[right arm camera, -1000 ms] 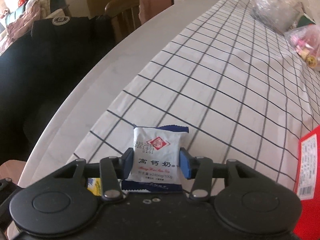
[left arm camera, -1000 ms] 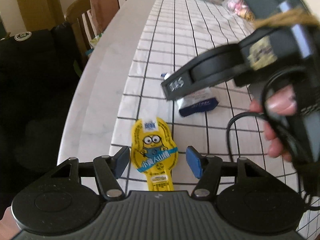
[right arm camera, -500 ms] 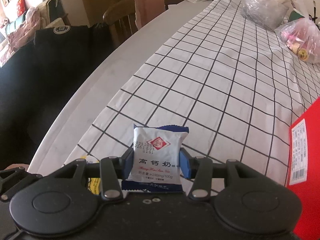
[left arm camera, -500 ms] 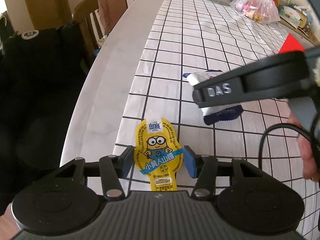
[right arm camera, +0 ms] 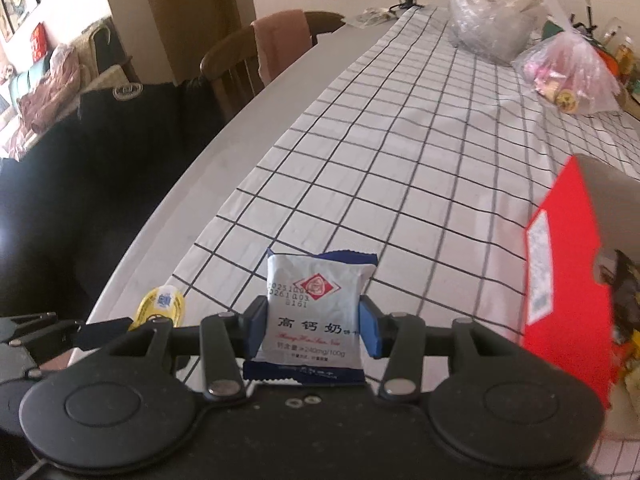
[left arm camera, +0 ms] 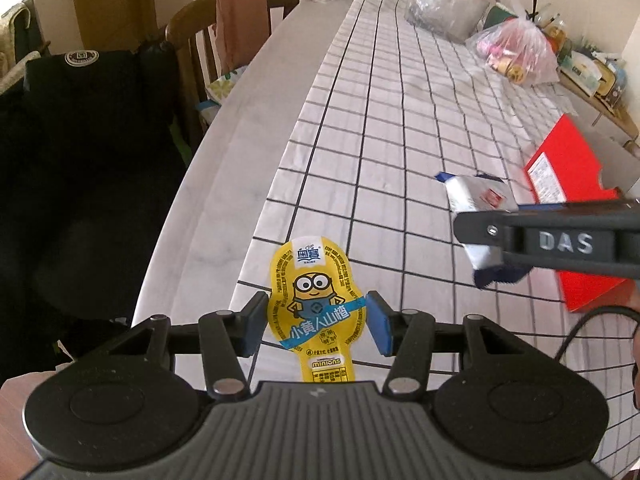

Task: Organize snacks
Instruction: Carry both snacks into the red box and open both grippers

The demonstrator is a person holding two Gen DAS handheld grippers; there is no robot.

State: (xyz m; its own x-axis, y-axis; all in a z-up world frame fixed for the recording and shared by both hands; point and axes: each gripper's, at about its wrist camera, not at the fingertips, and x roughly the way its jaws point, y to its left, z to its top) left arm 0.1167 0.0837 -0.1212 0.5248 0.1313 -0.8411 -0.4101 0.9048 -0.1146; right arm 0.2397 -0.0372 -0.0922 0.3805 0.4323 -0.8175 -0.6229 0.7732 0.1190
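The left tool [left arm camera: 316, 330] is clamped on a yellow pouch [left arm camera: 317, 312], its blue pads pressing the pouch's sides at the waist. The pouch stands upright above the near edge of the worktop [left arm camera: 240, 152], its cartoon face toward the camera and its narrow end tucked down toward the tool body.

The right tool [right arm camera: 314, 330] is clamped on a white packet [right arm camera: 312, 312] with blue crimped ends and a red diamond logo. The packet is upright between the pads, print facing the camera. In the left view this same packet [left arm camera: 478, 204] shows to the right, held off the cloth [left arm camera: 400, 140] by the right tool's dark finger marked "DAS", with the red box [left arm camera: 568, 184] just behind it.

In the right view the red box [right arm camera: 560, 280] stands open to the right of the packet, wrappers visible inside it at the frame edge. The yellow pouch [right arm camera: 162, 304] and the left tool's tip show low on the left, near the worktop's bare edge.

The checked cloth covers most of the worktop. Far along it lie a clear bag [left arm camera: 444, 4] and a pink bag [left arm camera: 516, 52]. A wooden chair [left arm camera: 224, 32] with a pink cloth over its back stands beside the worktop, next to a black jacket [left arm camera: 88, 128].
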